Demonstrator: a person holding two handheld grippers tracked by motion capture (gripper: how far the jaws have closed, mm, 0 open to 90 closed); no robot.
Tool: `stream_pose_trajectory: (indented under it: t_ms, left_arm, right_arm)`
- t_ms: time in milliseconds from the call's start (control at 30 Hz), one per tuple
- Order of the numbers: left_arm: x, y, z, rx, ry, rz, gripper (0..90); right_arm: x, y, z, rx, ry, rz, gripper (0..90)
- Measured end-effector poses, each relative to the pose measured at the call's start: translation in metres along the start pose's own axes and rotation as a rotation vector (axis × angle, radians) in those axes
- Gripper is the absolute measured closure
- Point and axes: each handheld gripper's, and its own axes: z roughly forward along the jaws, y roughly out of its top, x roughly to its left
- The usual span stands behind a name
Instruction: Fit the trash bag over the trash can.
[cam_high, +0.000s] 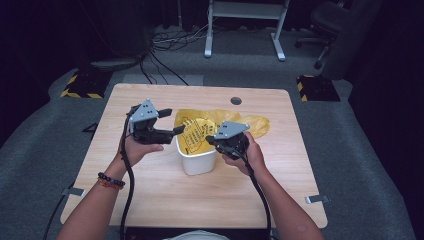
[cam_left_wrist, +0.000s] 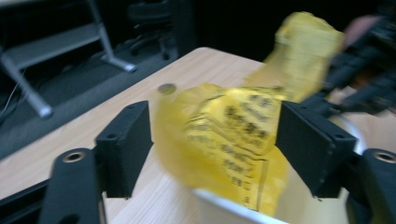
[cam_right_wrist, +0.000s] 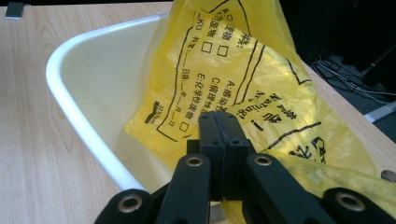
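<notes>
Yellow bag (cam_right_wrist: 243, 74): black print, "KG", Chinese characters.

White bin (cam_high: 196, 159) sits mid-table (cam_high: 150, 200), yellow bag (cam_high: 200, 131) draped over its rim and spilling toward 1 o'clock, blocking that side. Left gripper (cam_high: 169, 121) crowds the bin at 10 o'clock, right gripper (cam_high: 212, 141) at 3 o'clock. Bare wood leaves passage at 6, 8 and 4 o'clock. Small grommet hole (cam_high: 236, 100) at 12 o'clock.

I read black print on the yellow bag (cam_right_wrist: 261, 70): "KG", "32X35cm", checkbox rows of Chinese characters, upside down.
</notes>
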Motion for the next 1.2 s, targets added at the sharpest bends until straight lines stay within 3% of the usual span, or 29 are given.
stream_pose_trajectory:
  t_ms: [100, 167, 233, 300, 400, 433, 467, 500, 533, 633, 800, 833, 867, 967, 1033, 1067, 1100, 1167, 1200]
  left_arm:
    - [0.011, -0.002, 0.006, 0.015, 0.041, -0.070, 19.4]
    - [0.019, -0.006, 0.011, 0.012, 0.001, -0.134, 18.5]
    - [0.021, -0.009, 0.020, 0.034, -0.048, -0.139, 18.4]
    - [0.020, -0.009, 0.027, 0.059, -0.080, -0.117, 18.7]
    - [0.016, -0.005, 0.039, 0.091, -0.087, -0.091, 40.8]
    - [0.015, -0.005, 0.040, 0.091, -0.096, -0.081, 40.8]
    - [0.014, -0.004, 0.041, 0.090, -0.101, -0.049, 56.4]
    - [0.012, -0.003, 0.041, 0.086, -0.117, -0.032, 66.6]
    - [0.010, -0.002, 0.040, 0.075, -0.135, -0.008, 85.6]
    - [0.000, -0.001, 0.033, 0.047, -0.200, 0.058, 89.7]
    - [-0.019, -0.004, 0.025, 0.089, -0.281, 0.198, 89.9]
    - [-0.025, -0.006, 0.026, 0.141, -0.278, 0.251, 89.8]
    - [-0.025, -0.006, 0.026, 0.141, -0.278, 0.251, 89.9]
    - [-0.031, -0.011, 0.034, 0.223, -0.250, 0.314, 89.8]
    - [-0.031, -0.015, 0.041, 0.259, -0.237, 0.316, 89.8]
    - [-0.031, -0.015, 0.041, 0.259, -0.237, 0.316, 89.8]
    - [-0.031, -0.016, 0.042, 0.264, -0.240, 0.308, 89.8]
    - [-0.031, -0.016, 0.045, 0.278, -0.237, 0.310, 89.8]
    - [-0.031, -0.018, 0.047, 0.285, -0.234, 0.302, 89.8]
  right_arm:
    - [0.001, 0.000, 0.000, 0.002, 0.000, -0.010, 90.0]
    - [0.001, 0.000, 0.000, 0.002, 0.001, -0.015, 90.0]
    - [0.002, 0.000, 0.000, 0.003, -0.001, -0.024, 90.0]
    - [0.002, 0.000, 0.000, 0.002, -0.001, -0.027, 90.0]
    - [0.002, 0.000, 0.000, 0.002, -0.004, -0.038, 90.0]
    - [0.003, -0.001, 0.000, 0.000, -0.004, -0.037, 90.0]
    - [0.002, -0.001, 0.000, -0.001, -0.005, -0.036, 90.0]
    - [0.002, -0.001, 0.000, -0.005, -0.005, -0.034, 90.0]
    - [0.002, -0.001, -0.001, -0.008, -0.005, -0.031, 90.0]
    - [0.001, -0.002, -0.002, -0.013, -0.015, -0.024, 90.0]
    - [-0.002, -0.005, -0.003, -0.036, -0.033, 0.011, 89.7]
    - [-0.004, -0.006, -0.004, -0.051, -0.042, 0.029, 86.5]
    - [-0.005, -0.007, -0.004, -0.066, -0.054, 0.045, 83.2]
    - [-0.006, -0.006, -0.006, -0.093, -0.075, 0.071, 76.4]
    - [-0.008, -0.007, -0.010, -0.127, -0.085, 0.101, 64.4]
    - [-0.008, -0.007, -0.010, -0.127, -0.085, 0.101, 64.4]
    - [-0.010, -0.010, -0.020, -0.165, -0.107, 0.152, 56.1]
    - [-0.012, -0.012, -0.024, -0.183, -0.115, 0.169, 55.0]
    - [-0.019, -0.022, -0.038, -0.215, -0.125, 0.225, 51.9]
